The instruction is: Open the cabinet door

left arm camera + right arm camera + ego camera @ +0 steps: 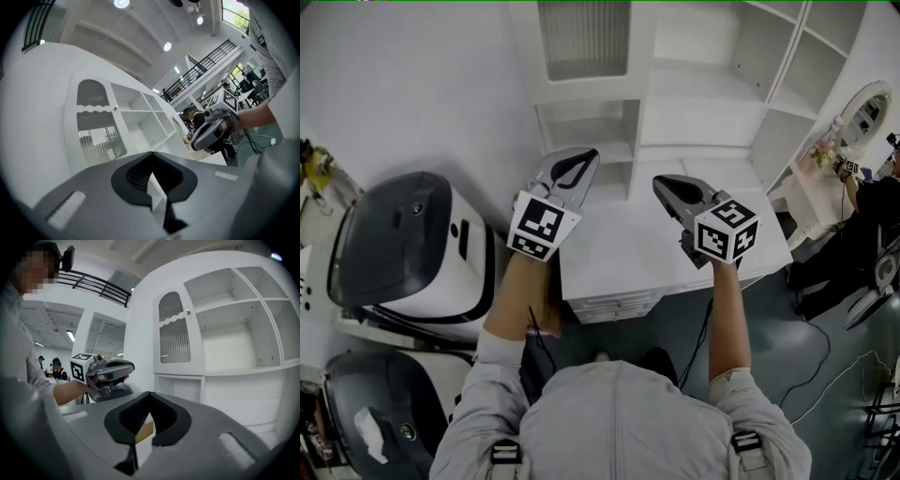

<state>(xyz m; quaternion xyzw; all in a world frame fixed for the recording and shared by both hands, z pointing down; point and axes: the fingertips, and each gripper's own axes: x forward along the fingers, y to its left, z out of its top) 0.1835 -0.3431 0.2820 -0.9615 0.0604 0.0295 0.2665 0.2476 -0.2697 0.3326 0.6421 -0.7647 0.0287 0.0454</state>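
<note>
L claw (pixel 584 157), R claw (pixel 662 186) clenched, empty | cabinet door (pixel 174 331) shut, shelves (pixel 229 319) beside | desk (pixel 619 253) under claws

Cabinet (pixel 234 348): smooth white paint, satin sheen. Door (pixel 174 341): ribbed glass panel. Knob (pixel 188 311): brass-coloured metal. Desk (pixel 619 253): smooth matt white. Matt grey plastic with black ribbed lining: left claw (pixel 152 154), right claw (pixel 149 394). Machine (pixel 394 234): glossy dark plastic lid.
</note>
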